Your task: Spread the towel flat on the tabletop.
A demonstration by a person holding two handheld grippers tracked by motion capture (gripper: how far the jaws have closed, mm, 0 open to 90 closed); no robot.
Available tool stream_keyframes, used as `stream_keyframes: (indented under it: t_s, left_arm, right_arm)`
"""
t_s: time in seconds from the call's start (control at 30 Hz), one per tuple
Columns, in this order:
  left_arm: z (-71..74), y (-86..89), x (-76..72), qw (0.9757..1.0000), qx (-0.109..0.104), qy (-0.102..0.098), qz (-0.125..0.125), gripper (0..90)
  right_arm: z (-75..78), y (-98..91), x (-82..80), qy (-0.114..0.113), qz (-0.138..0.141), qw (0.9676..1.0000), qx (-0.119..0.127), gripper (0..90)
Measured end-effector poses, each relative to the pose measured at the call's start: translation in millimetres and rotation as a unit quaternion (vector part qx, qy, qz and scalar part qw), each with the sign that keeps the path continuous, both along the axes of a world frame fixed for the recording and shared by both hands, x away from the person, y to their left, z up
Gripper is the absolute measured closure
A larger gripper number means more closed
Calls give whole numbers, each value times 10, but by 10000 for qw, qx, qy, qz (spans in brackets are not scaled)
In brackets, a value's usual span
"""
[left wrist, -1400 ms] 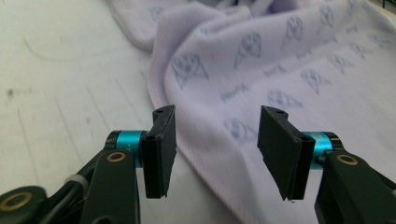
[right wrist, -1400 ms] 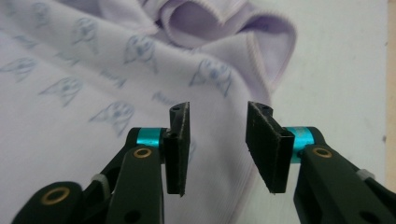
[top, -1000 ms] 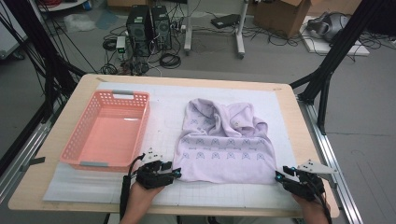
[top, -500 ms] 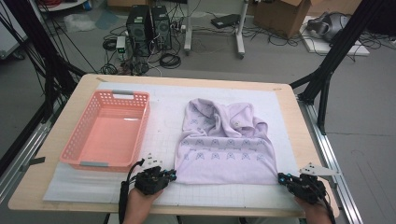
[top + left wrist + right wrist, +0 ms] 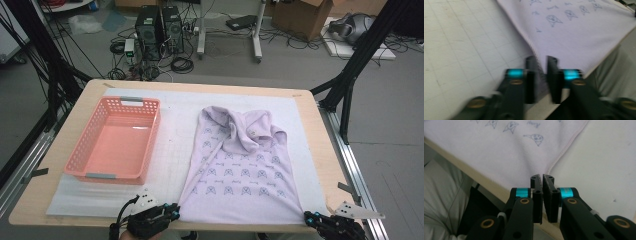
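Note:
A lilac garment (image 5: 240, 165) printed with small figures lies flat on the white mat (image 5: 175, 120), its collar end crumpled at the far side. Its near hem reaches the table's front edge. My left gripper (image 5: 175, 209) is at the hem's left corner. In the left gripper view the garment (image 5: 574, 25) runs into my left gripper (image 5: 542, 60), whose jaws have just been opening and stand slightly apart around the hem. My right gripper (image 5: 308, 216) is at the right corner. There the garment (image 5: 499, 150) runs into my right gripper (image 5: 541, 177), which has eased slightly and still pinches the corner.
A pink plastic basket (image 5: 150, 145) sits empty on the left of the mat. The wooden table (image 5: 50, 195) ends just before both grippers. Black frame legs stand at the table's far corners, with computers and cables on the floor beyond.
Both grippers have drawn back toward the front edge, dragging the garment's near hem with them. The garment now lies longer and flatter. The left jaws have parted a little.

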State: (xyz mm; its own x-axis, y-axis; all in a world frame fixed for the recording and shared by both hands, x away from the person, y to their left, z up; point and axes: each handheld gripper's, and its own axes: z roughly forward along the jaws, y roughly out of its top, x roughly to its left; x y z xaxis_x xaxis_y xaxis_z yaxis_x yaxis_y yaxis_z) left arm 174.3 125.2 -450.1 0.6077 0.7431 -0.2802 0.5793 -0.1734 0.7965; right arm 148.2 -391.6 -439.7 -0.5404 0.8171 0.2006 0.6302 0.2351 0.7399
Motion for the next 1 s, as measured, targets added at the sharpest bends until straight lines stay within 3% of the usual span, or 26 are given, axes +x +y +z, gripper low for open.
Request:
stream_keyframes:
  t_s: [0.03,0.13,0.23,0.3,0.37,0.4,0.5,0.57,0.7,0.77,0.8,0.83,0.87,1.0]
  left_arm:
    - [8,6,32,10000,-56,-47,59,529]
    - [72,11,213,9990,-282,-283,187,464]
    - [135,-34,456,9983,-269,-404,310,447]
    - [138,-86,616,9985,-214,-310,406,444]
    - [110,-159,716,9993,-140,-150,328,444]
    - [92,-199,732,9996,-90,-101,263,444]
    - [28,-300,694,9998,-37,115,168,441]
    - [-8,-363,642,9998,110,156,92,442]
    - [-40,-457,503,9984,485,-207,204,466]
    - [-45,-488,437,9959,759,-407,283,572]
    - [-47,-484,413,9947,855,-472,312,675]
    - [-46,-464,408,9954,794,-419,326,762]
    - [-43,-438,410,9965,718,-334,284,828]
    - [-34,-369,331,9976,611,-219,224,863]
  right_arm:
    - [23,6,29,-109,-66,9999,-8,753]
    - [86,42,141,-375,-210,9991,40,680]
    - [83,139,325,-448,-333,9980,-297,610]
    - [28,201,471,-279,-448,9974,-486,580]
    - [-49,278,584,-105,-416,9968,-679,578]
    - [-56,294,588,-183,-407,9963,-738,596]
    - [-60,279,567,-168,-483,9964,-681,633]
    - [-57,257,550,-143,-490,9966,-649,672]
    - [-52,256,526,-157,-458,9963,-709,728]
    - [-54,257,517,-160,-464,9964,-698,759]
    - [-51,254,514,-134,-437,9966,-686,815]
    - [-48,248,514,-97,-351,9974,-626,875]
    - [-48,259,504,-119,-324,9973,-647,876]
    - [-32,227,433,-33,-259,9978,-607,882]
